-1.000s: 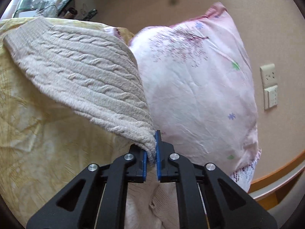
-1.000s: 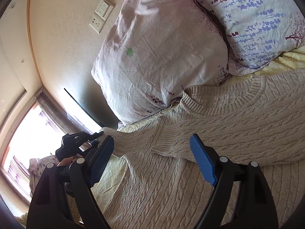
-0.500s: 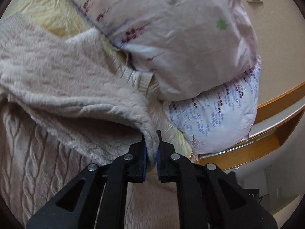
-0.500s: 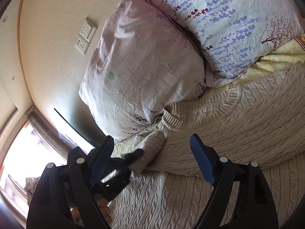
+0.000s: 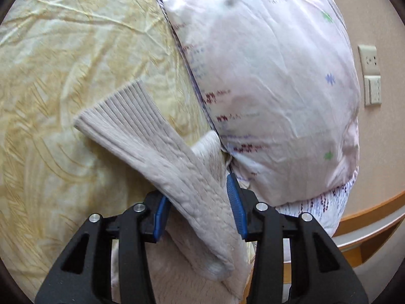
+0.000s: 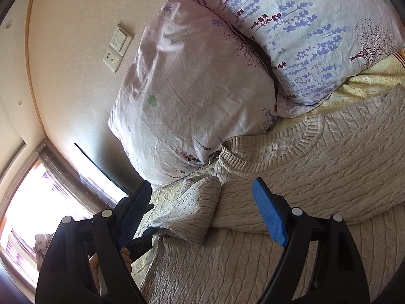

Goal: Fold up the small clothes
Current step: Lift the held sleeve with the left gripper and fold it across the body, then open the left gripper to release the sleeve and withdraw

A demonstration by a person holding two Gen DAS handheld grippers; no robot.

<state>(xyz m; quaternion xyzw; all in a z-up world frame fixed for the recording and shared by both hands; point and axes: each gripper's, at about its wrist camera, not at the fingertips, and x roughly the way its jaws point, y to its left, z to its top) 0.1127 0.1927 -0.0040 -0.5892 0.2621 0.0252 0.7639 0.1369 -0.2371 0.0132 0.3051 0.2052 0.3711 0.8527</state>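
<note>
Between the left fingers: the left gripper (image 5: 200,210) stands part-spread, its jaws having just been opening; the sweater's sleeve (image 5: 162,157) lies between the blue pads (image 5: 236,202) but they do not squeeze it, so I judge it released.
Right fingers: the right gripper (image 6: 205,212) is spread wide and holds nothing, hovering over the knit near the folded-in sleeve.
Sleeve: its ribbed cuff (image 5: 119,109) points to the far left over the yellow bedspread (image 5: 63,50); in the right wrist view the sleeve lies doubled across the sweater's chest, just below the collar (image 6: 265,157).
Sweater: the cream cable-knit sweater (image 6: 291,202) lies flat on the bed, collar toward the pillows, body running near and right.
Step in hand: letting go of the sleeve after laying it across the body, as I read it.
Doing it well: open the left jaws fully before drawing back, and pull straight out along the sleeve so the pads do not snag the loose knit and drag the fold open.
Next care: a bulge shows at the sleeve's bend; the free right gripper could press it flat.
Surroundings: the pink pillow (image 5: 265,88) touches the sweater's shoulder on the far side, with the lavender-print pillow (image 6: 316,38) to its right; keep folds clear of them.
Wall: a socket and switch plate (image 6: 117,48) sits beyond the pillows.
</note>
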